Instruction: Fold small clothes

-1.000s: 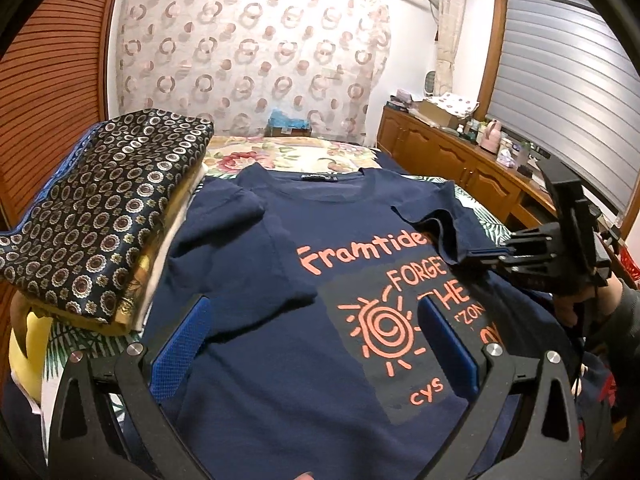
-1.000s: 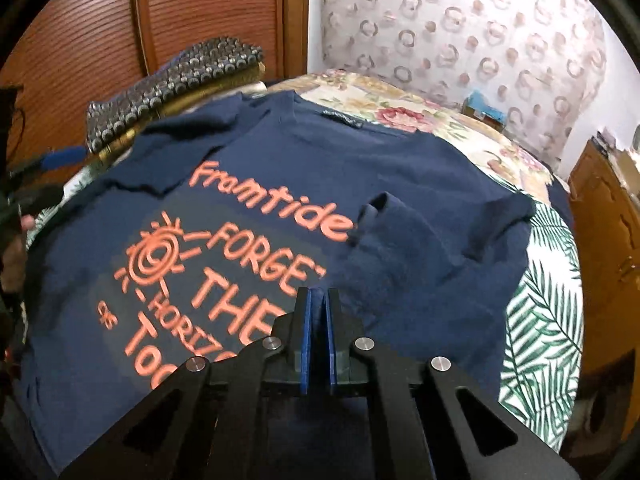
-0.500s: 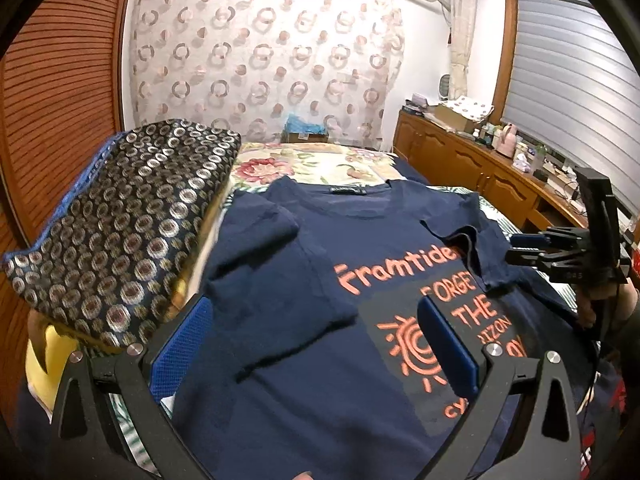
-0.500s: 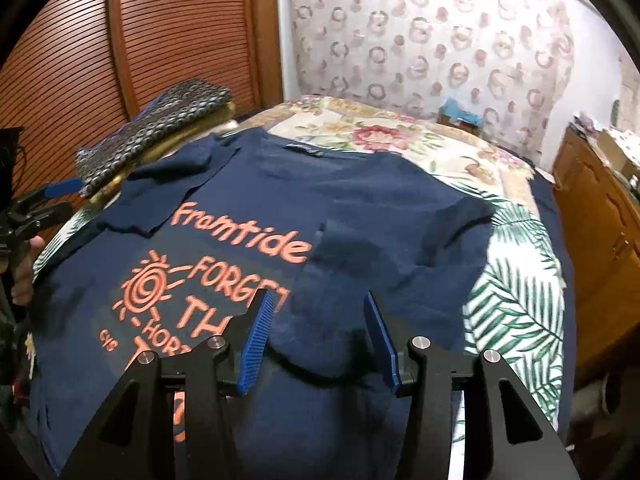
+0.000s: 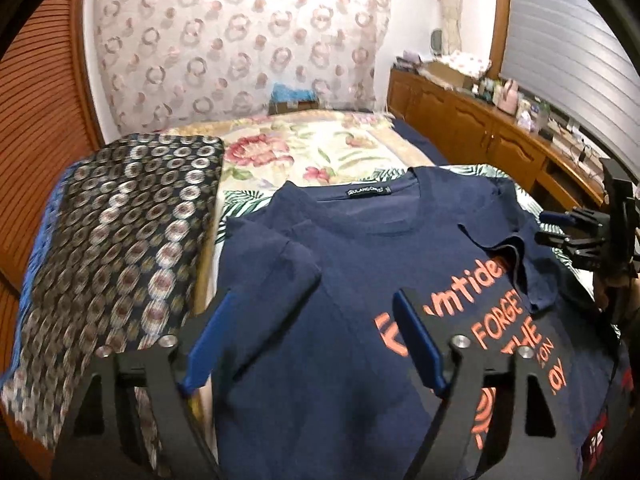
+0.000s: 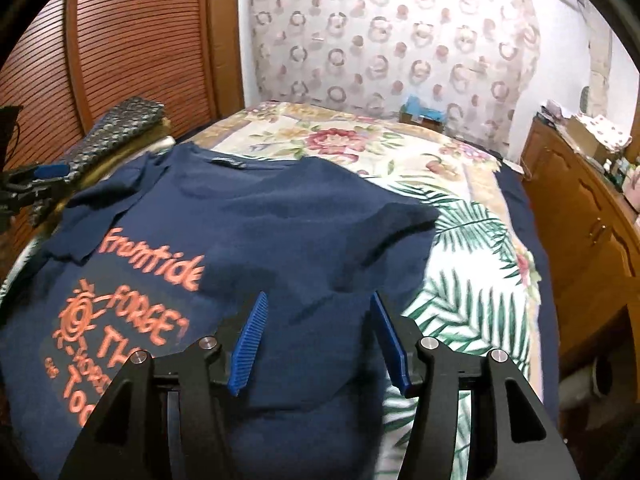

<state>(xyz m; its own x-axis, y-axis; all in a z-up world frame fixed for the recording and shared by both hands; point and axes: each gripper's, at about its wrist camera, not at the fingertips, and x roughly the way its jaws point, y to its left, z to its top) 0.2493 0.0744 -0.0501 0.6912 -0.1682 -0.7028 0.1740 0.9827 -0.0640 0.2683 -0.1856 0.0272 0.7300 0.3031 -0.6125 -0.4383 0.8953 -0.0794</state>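
A navy blue cotton T-shirt (image 5: 360, 264) printed with orange lettering and a sun spiral lies face up on the bed (image 6: 344, 140), which is covered by a floral and palm-leaf bedspread; its collar points toward the far end of the bed and both short sleeves are folded inward over the chest. The left gripper (image 5: 316, 344) hovers above the shirt's left shoulder area by the left edge of the bed, its blue pads apart with nothing clamped; its jaws have just been closing. The right gripper (image 6: 316, 344) hangs over the shirt's right side near the right edge of the bed, its jaws about half apart and empty, having just been opening. A folded dark fabric with ring pattern (image 5: 116, 248) sits stacked at the left edge of the bed, just beside the shirt
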